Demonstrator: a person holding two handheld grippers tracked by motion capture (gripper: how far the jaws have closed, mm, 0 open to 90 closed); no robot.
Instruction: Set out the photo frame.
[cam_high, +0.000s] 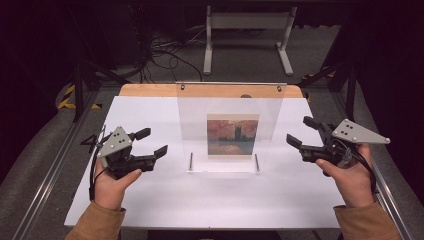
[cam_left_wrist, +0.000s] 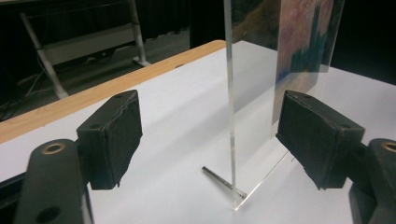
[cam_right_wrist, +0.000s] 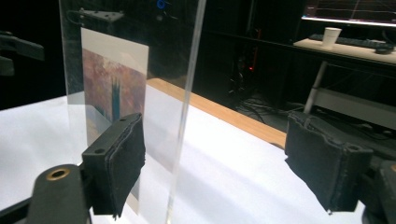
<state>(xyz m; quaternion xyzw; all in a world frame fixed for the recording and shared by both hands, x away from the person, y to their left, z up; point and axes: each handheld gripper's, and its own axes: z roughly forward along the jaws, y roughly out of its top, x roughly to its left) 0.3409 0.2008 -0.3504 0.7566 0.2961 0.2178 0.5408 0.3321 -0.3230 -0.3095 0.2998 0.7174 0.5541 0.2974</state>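
Observation:
A clear acrylic picture stand is upright in the middle of the white table, on two metal pins. A small reddish painting print sits inside it. My left gripper hovers to its left with the jaws open and nothing between them. My right gripper hovers to its right, open and empty too. In the left gripper view the stand's edge and the print lie ahead of the open gripper. In the right gripper view the panel stands ahead of the open gripper.
A wooden strip runs along the table's far edge. Behind it on the floor are a white metal frame and cables. Metal rails flank the table. A desk with a paper cup stands farther off.

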